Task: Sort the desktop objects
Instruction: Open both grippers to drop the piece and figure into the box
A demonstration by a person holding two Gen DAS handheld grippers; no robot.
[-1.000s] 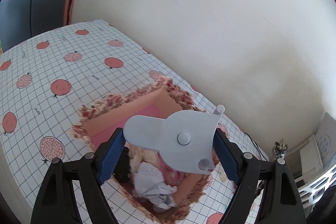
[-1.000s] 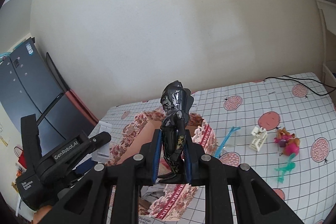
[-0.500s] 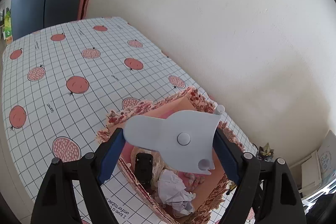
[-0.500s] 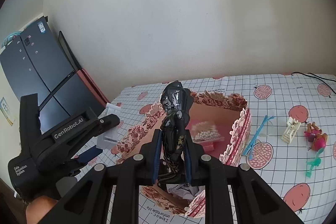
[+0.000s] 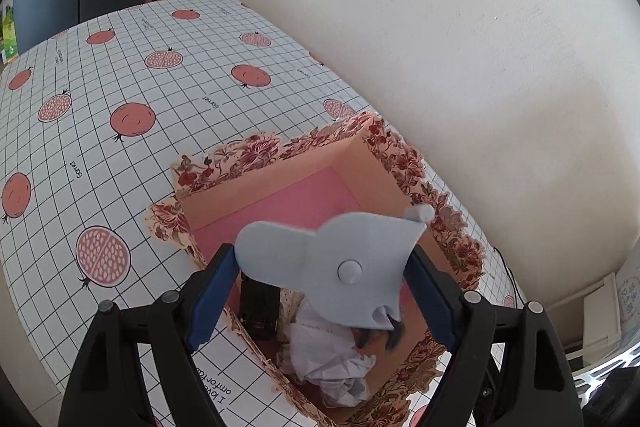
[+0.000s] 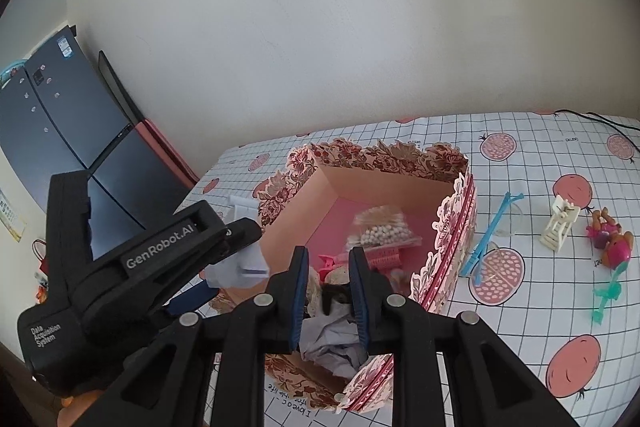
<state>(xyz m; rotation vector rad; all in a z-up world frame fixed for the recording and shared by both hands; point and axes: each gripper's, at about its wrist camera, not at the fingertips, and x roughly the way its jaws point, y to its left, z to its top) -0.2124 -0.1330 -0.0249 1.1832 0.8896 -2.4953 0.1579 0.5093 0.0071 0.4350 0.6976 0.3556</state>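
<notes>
My left gripper (image 5: pixel 320 259) is shut across a flat pale blue plastic piece (image 5: pixel 340 251) and holds it above the floral box (image 5: pixel 280 183). It also shows at the left of the right wrist view. My right gripper (image 6: pixel 328 279) hangs over the box's near end (image 6: pixel 452 223). Its jaws are opening, a narrow gap with nothing between them. A black figure (image 6: pixel 334 297) lies just below, inside the box, on crumpled white paper (image 6: pixel 332 343). The box also holds a bag of white beads (image 6: pixel 382 231), a pink clip (image 6: pixel 332 261) and a black block (image 5: pixel 258 307).
On the pomegranate tablecloth right of the box lie a blue stick (image 6: pixel 490 233), a white toy chair (image 6: pixel 560 223), a pink doll (image 6: pixel 610 237) and a green toy (image 6: pixel 606 299). A wall runs behind the table. A dark fridge (image 6: pixel 60 131) stands at the left.
The black figure has left my right gripper's fingers and now lies in the box. Both grippers have come lower over the box; the left still holds the pale blue piece.
</notes>
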